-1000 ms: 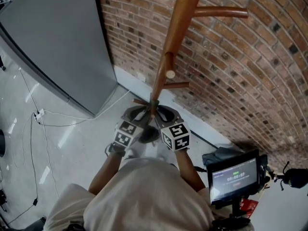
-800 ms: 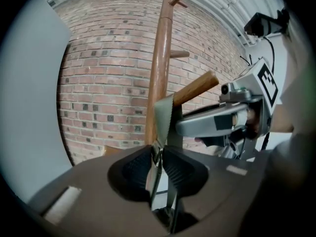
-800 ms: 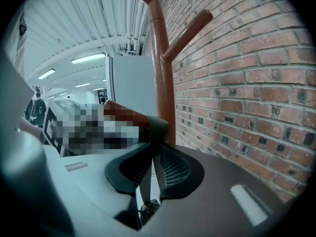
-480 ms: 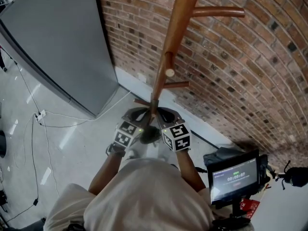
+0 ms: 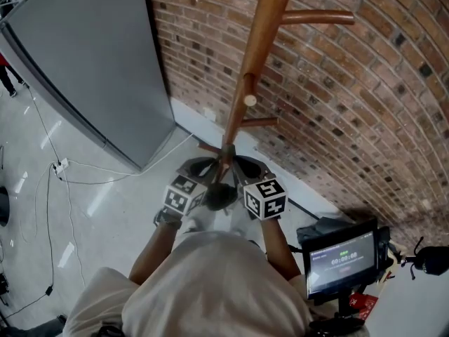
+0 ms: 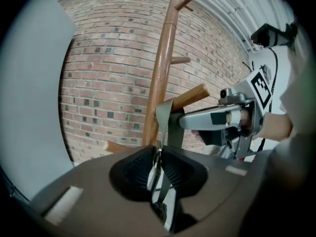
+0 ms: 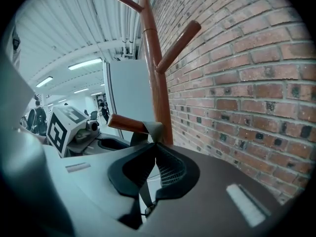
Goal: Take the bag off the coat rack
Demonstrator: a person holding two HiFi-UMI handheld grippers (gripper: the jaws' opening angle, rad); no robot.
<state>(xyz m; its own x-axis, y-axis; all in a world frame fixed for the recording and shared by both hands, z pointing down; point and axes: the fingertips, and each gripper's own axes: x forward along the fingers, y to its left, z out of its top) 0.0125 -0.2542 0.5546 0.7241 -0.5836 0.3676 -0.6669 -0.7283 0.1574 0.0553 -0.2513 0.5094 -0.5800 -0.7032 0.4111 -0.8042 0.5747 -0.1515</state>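
A wooden coat rack (image 5: 256,48) stands against the brick wall. A grey-green bag strap (image 6: 165,113) loops over its low peg (image 6: 190,97). The dark bag (image 5: 219,196) hangs below, between my two grippers, mostly hidden. My left gripper (image 6: 156,154) has just been closing and now pinches the strap's left run just under the peg. My right gripper (image 7: 154,144) has also just been closing and is shut on the strap (image 7: 150,128) from the other side. In the head view the left gripper (image 5: 209,167) and the right gripper (image 5: 237,166) flank the pole.
A tall grey panel (image 5: 84,62) stands left of the rack. The brick wall (image 5: 351,104) is close behind it. Higher pegs (image 5: 316,17) stick out above. Cables (image 5: 63,167) lie on the floor at left. A small monitor (image 5: 342,258) stands at lower right.
Both grippers stay at the low peg. The right gripper's marker cube has shifted slightly to the right.
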